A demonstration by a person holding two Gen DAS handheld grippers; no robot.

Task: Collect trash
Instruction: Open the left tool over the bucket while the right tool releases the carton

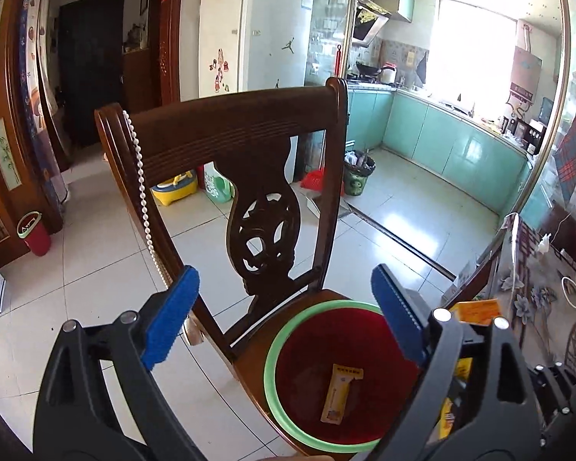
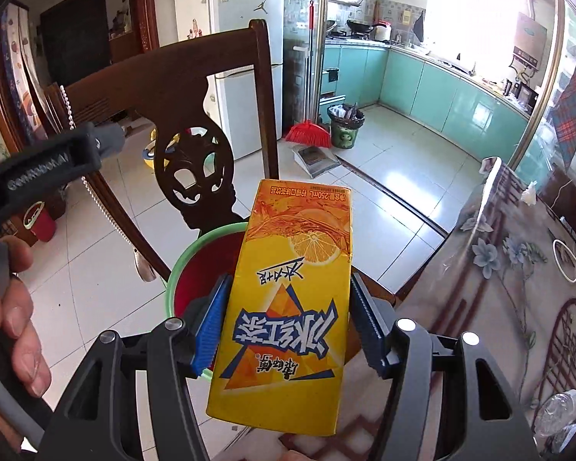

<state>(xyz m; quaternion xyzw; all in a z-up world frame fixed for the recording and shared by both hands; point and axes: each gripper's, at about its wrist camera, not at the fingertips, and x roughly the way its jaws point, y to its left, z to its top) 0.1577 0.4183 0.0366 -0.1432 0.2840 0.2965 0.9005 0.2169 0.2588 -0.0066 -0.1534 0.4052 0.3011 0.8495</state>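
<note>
Trash in play was a yellow drink carton [image 2: 288,307], pinched between the blue pads [image 2: 210,330] of the right gripper [image 2: 288,322]. It stood up between the fingers, reaching well forward past their tips, its printing upside down in the right wrist view. Just ahead and below-left of that gripper sat a red bin [image 2: 196,265] with a green rim, resting on the seat of a dark wooden chair [image 2: 196,153].

From the left wrist view, the left gripper [image 1: 284,311] was spread wide and held nothing. The bin [image 1: 338,376] lay below and just ahead of it, nearer the right finger, with a yellow sachet [image 1: 340,393] lying on its bottom. An orange-yellow edge of the carton [image 1: 476,311] showed just behind the right finger.
</note>
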